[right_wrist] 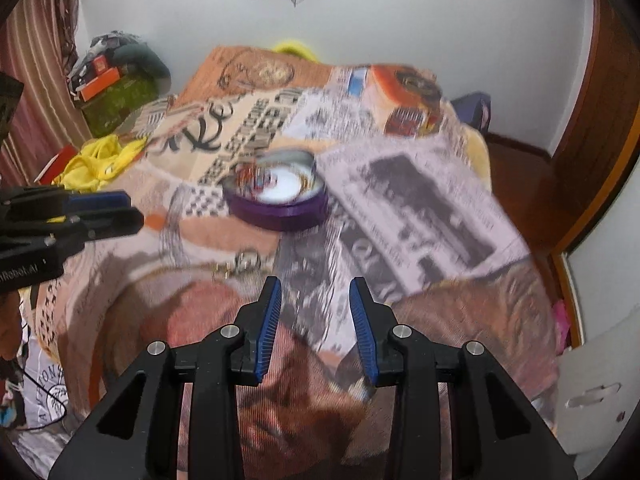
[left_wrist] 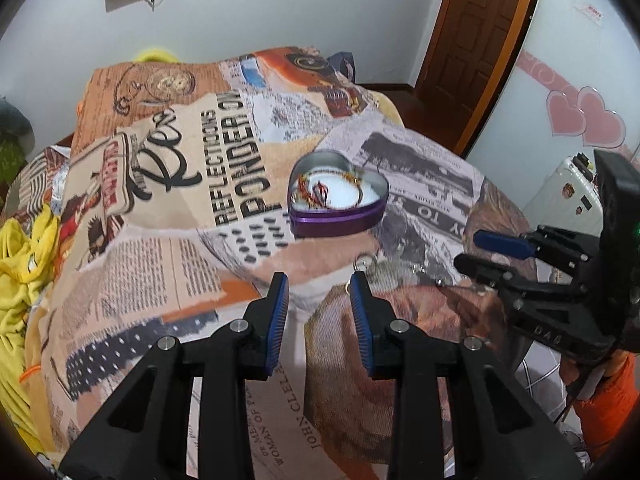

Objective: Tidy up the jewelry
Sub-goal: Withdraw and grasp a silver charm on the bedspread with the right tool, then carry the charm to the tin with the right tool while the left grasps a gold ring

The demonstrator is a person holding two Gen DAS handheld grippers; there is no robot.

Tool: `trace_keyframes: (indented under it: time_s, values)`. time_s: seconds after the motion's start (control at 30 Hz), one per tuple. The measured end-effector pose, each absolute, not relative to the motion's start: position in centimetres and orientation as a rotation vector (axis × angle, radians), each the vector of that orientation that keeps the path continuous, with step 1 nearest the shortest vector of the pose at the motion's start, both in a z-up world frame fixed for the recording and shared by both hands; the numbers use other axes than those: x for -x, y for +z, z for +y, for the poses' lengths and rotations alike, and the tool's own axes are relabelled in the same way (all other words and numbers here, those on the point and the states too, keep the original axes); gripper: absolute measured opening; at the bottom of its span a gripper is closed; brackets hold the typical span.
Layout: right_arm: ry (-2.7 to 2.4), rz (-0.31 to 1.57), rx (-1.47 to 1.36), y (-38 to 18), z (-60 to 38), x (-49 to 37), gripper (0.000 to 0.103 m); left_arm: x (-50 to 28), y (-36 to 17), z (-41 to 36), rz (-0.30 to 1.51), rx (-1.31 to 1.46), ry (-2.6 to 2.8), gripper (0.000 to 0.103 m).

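A purple heart-shaped tin [left_wrist: 338, 204] lies open on the bed, with red and gold jewelry [left_wrist: 316, 192] inside on a white lining. It is blurred in the right wrist view [right_wrist: 280, 200]. A silver ring and chain [left_wrist: 366, 264] lie loose on the blanket in front of the tin, also in the right wrist view [right_wrist: 246, 262]. My left gripper [left_wrist: 319, 280] is open and empty, just short of the ring. My right gripper [right_wrist: 315, 284] is open and empty, to the right of the chain; it also shows in the left wrist view [left_wrist: 466, 248].
A newspaper-print blanket [left_wrist: 192, 208] covers the bed. Yellow cloth [left_wrist: 24, 248] lies at the left edge. A wooden door [left_wrist: 476, 40] stands at the back right. Boxes and clutter [right_wrist: 112, 88] sit at the far left corner.
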State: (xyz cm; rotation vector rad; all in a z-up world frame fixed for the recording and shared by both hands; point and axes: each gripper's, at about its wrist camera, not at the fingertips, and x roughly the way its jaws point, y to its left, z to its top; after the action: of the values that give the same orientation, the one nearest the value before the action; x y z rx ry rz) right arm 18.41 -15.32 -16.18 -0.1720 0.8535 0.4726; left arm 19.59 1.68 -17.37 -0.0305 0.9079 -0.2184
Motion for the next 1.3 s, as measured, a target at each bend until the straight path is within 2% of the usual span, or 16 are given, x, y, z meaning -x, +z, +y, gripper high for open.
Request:
trace_keyframes:
  time_s: [0.33,0.67,0.87,1.3]
  values:
    - [0.495,0.931,0.156,-19.2,-15.5,-18.0,0.032,-20.3,-20.2,0.4,0.981,0.043,-0.253,0.031]
    - [0.504,0.91,0.174,-19.4,-15.0,-17.9,0.032,-21.3,-22.2,-1.4,1.033,0.027,-0.297,0.031]
    - [0.508,0.901,0.196,-19.6,-14.8,-17.7,0.011,-21.8,-22.8,-1.6,1.037,0.024,-0.301,0.031]
    - [0.509,0.863,0.152,-18.3,-15.2,-18.5,0.01,-23.5,-23.5,-1.2,1.021,0.069,-0.3,0.031]
